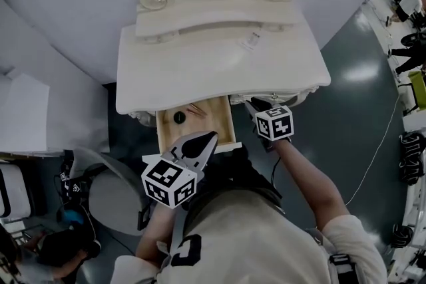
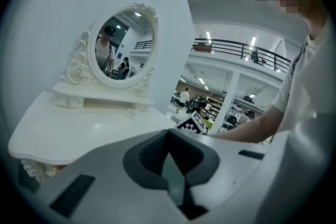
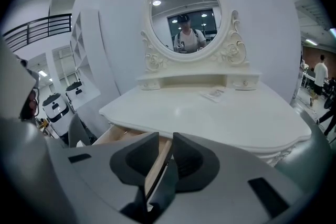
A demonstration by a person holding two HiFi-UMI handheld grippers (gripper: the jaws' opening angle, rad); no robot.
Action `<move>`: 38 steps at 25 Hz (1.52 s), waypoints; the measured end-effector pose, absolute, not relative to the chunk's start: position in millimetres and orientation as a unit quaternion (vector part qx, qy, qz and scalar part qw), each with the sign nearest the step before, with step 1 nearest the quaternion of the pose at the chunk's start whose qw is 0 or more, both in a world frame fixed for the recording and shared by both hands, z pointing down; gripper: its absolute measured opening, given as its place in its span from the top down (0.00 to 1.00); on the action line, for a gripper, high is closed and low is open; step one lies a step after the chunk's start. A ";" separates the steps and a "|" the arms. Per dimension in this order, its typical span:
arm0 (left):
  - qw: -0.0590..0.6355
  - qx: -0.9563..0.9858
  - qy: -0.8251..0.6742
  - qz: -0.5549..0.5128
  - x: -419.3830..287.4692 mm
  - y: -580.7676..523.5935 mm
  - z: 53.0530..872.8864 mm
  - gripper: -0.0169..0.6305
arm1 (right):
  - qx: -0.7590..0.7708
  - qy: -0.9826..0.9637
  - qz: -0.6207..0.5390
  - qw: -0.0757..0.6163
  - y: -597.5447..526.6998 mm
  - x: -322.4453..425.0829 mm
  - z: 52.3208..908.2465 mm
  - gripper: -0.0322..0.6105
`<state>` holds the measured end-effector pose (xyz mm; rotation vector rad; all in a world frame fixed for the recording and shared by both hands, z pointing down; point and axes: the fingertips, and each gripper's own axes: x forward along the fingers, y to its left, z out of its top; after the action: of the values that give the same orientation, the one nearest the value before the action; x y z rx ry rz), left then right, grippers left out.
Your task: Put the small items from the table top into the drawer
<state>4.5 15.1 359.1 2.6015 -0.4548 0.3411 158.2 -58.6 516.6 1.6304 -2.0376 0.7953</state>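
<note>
A white dressing table has its wooden drawer pulled out under the front edge. A black round item and a pale pinkish thing lie in the drawer. One small white packet rests on the table top near the mirror base; it shows as the packet in the right gripper view. My left gripper hovers over the drawer's front, shut and empty; seen from its own camera, the left gripper. My right gripper is at the drawer's right corner, jaws a narrow gap apart with nothing between them.
An oval mirror in a carved frame stands at the table's back on a low shelf. A grey round chair is at the lower left beside the person's body. Dark equipment sits on the floor to the left.
</note>
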 end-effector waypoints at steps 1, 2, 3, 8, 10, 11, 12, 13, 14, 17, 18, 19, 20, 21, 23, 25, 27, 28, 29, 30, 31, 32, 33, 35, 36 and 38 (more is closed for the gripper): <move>0.237 0.949 -0.166 0.125 6.6 14.3 358.8 0.89 | 0.586 -0.731 0.283 0.205 -61.9 161.8 514.5 0.80; 0.237 0.949 -0.167 0.125 8.8 13.1 358.7 0.89 | 0.586 -0.732 0.280 0.206 -65.4 165.7 512.8 0.80; 0.238 0.948 -0.168 0.125 10.9 11.8 358.8 0.89 | 0.587 -0.732 0.278 0.207 -68.9 169.6 511.5 0.80; 0.245 0.944 -0.179 0.133 19.0 6.2 362.4 0.89 | 0.582 -0.735 0.276 0.209 -86.1 185.7 510.2 0.80; 0.246 0.942 -0.183 0.136 23.9 2.5 363.2 0.89 | 0.579 -0.738 0.273 0.214 -96.5 193.1 510.4 0.80; 0.247 0.941 -0.185 0.138 26.2 0.6 364.0 0.89 | 0.577 -0.740 0.271 0.215 -101.9 196.7 510.6 0.80; 0.248 0.940 -0.188 0.140 28.4 -1.3 365.2 0.89 | 0.575 -0.741 0.270 0.217 -107.1 199.9 511.1 0.80; 0.250 0.939 -0.191 0.142 30.5 -3.3 366.6 0.89 | 0.573 -0.743 0.269 0.218 -112.0 203.0 511.7 0.80; 0.251 0.937 -0.194 0.144 32.9 -5.3 368.0 0.89 | 0.571 -0.745 0.268 0.219 -116.7 206.1 512.7 0.80; 0.254 0.934 -0.201 0.150 41.9 -12.7 371.1 0.89 | 0.564 -0.749 0.267 0.223 -130.6 216.9 515.5 0.80; 0.256 0.933 -0.204 0.151 45.4 -15.8 371.5 0.89 | 0.562 -0.750 0.267 0.224 -135.5 220.7 516.3 0.80; 0.258 0.931 -0.206 0.154 48.9 -19.4 371.7 0.89 | 0.559 -0.752 0.268 0.226 -140.7 224.6 517.1 0.80; 0.260 0.930 -0.210 0.156 52.3 -23.3 371.7 0.89 | 0.555 -0.753 0.268 0.228 -146.0 228.6 517.9 0.80; 0.262 0.928 -0.213 0.158 55.4 -27.2 371.8 0.89 | 0.552 -0.755 0.269 0.230 -151.5 232.6 518.9 0.80; 0.266 0.925 -0.219 0.163 60.9 -34.1 372.9 0.89 | 0.547 -0.757 0.271 0.234 -162.4 240.7 521.3 0.80; 0.268 0.922 -0.224 0.167 66.1 -39.7 374.9 0.89 | 0.546 -0.757 0.269 0.238 -173.5 249.6 523.5 0.80; 0.270 0.919 -0.228 0.171 71.4 -44.9 377.3 0.89 | 0.547 -0.756 0.266 0.241 -185.0 259.4 525.2 0.80; 0.272 0.918 -0.231 0.173 73.9 -47.5 378.5 0.89 | 0.547 -0.756 0.266 0.242 -190.6 263.8 526.4 0.80; 0.274 0.916 -0.234 0.174 76.2 -50.2 379.7 0.89 | 0.544 -0.757 0.267 0.243 -195.8 267.5 528.0 0.80; 0.275 0.915 -0.238 0.175 78.5 -52.7 380.7 0.89 | 0.541 -0.758 0.269 0.245 -200.6 270.9 529.9 0.80; 0.277 0.913 -0.241 0.176 80.8 -54.9 381.4 0.89 | 0.538 -0.759 0.269 0.249 -205.3 274.3 531.7 0.79; 0.279 0.912 -0.244 0.176 83.0 -56.9 382.0 0.89 | 0.536 -0.760 0.268 0.253 -209.8 277.9 533.2 0.79; 0.281 0.911 -0.246 0.176 85.1 -58.9 382.6 0.89 | 0.535 -0.759 0.267 0.256 -214.6 281.7 534.2 0.77; 0.285 0.908 -0.250 0.177 88.4 -62.7 384.7 0.89 | 0.535 -0.759 0.265 0.260 -225.1 288.0 535.1 0.73; 0.287 0.907 -0.253 0.179 89.4 -64.5 386.2 0.89 | 0.534 -0.760 0.263 0.261 -230.8 289.5 535.5 0.70; 0.290 0.903 -0.257 0.183 92.2 -67.2 389.4 0.89 | 0.528 -0.764 0.258 0.266 -242.0 290.5 537.3 0.68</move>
<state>92.2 -67.2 389.4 2.4100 -0.6865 0.4872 290.5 -242.0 537.3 1.4272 -2.0633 0.6954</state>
